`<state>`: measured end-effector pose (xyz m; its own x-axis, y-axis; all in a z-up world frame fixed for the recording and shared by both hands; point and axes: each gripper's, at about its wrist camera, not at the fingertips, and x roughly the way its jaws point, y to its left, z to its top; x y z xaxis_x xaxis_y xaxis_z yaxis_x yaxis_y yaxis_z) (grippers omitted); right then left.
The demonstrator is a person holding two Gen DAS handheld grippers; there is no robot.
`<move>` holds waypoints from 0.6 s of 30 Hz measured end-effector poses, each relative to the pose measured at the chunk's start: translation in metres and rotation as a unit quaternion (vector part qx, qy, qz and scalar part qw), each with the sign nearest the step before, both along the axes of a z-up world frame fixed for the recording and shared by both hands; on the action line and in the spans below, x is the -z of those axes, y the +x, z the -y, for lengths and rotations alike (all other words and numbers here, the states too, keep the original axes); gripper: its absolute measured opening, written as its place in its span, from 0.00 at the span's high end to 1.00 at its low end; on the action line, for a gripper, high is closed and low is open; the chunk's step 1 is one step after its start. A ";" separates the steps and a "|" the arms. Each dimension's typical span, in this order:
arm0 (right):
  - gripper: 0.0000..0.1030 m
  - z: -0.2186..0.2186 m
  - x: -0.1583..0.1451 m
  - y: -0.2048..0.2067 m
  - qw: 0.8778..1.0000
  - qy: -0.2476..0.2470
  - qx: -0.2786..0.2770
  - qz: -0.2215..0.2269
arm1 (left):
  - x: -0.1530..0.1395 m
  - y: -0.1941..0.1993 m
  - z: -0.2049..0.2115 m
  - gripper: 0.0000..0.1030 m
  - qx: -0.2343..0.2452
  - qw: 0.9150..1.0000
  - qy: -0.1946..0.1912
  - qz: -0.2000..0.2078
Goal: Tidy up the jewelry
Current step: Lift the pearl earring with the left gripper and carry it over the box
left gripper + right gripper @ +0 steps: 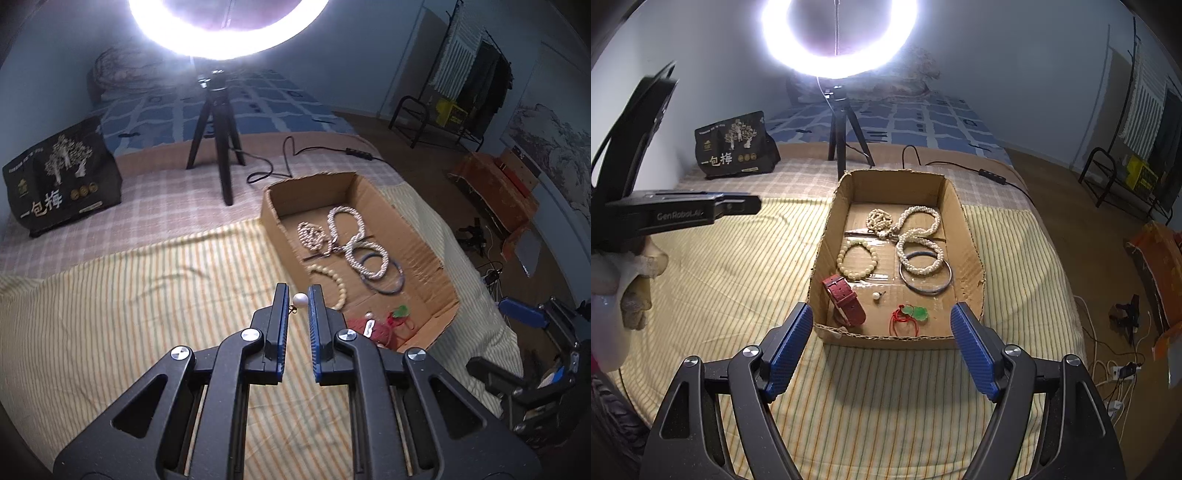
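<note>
The bed [701, 280] carries everything, covered by a yellow striped sheet toward its near edge and a pink checked cloth further back. A ring light [839, 40] on a black tripod [842, 136] stands on the checked cloth toward the bed's far edge, with a dark printed bag [733, 147] near the far left corner.

An open cardboard box [971, 258] sits on the striped sheet toward the bed's right side. Inside, a white pearl rope necklace [919, 240] lies looped along the right half, overlapping a dark bangle [925, 280]. A small cluster of cream beads [881, 219] lies at the far end, a cream bead bracelet [857, 260] at the left, and a red watch strap [846, 299] leans against the near left wall. A green pendant on red cord [912, 314] lies by the near wall, with a small pearl earring [876, 296] just beyond it on the box floor.

The right claw [882, 347] stands spread wide in front of the box's near wall, holding nothing.

The left claw [298, 306] is narrowed above the striped sheet, just left of the box. A loose pearl stud [300, 301] sits between its pads, touching the left pad; whether the right pad touches it cannot be told.
</note>
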<state>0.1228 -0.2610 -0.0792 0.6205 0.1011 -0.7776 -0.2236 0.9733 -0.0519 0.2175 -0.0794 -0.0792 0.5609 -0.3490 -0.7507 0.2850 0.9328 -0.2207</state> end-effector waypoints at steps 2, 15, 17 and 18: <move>0.26 0.002 -0.001 0.000 1.000 -0.001 0.001 0.001 | -0.002 0.003 0.008 0.92 0.004 1.000 -0.003 0.004; 0.26 0.012 0.002 0.001 1.000 -0.002 0.011 -0.003 | -0.007 0.009 0.042 0.92 0.014 1.000 -0.001 0.023; 0.26 0.014 0.002 0.001 1.000 -0.001 0.013 -0.004 | -0.007 0.009 0.047 0.92 0.016 1.000 0.002 0.027; 0.26 0.015 0.002 0.001 1.000 -0.001 0.014 -0.004 | -0.006 0.010 0.049 0.92 0.017 0.999 0.003 0.029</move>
<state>0.1241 -0.2757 -0.0813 0.6169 0.0832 -0.7827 -0.1973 0.9790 -0.0515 0.2272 -0.1285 -0.0727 0.5913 -0.3638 -0.7197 0.3281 0.9238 -0.1974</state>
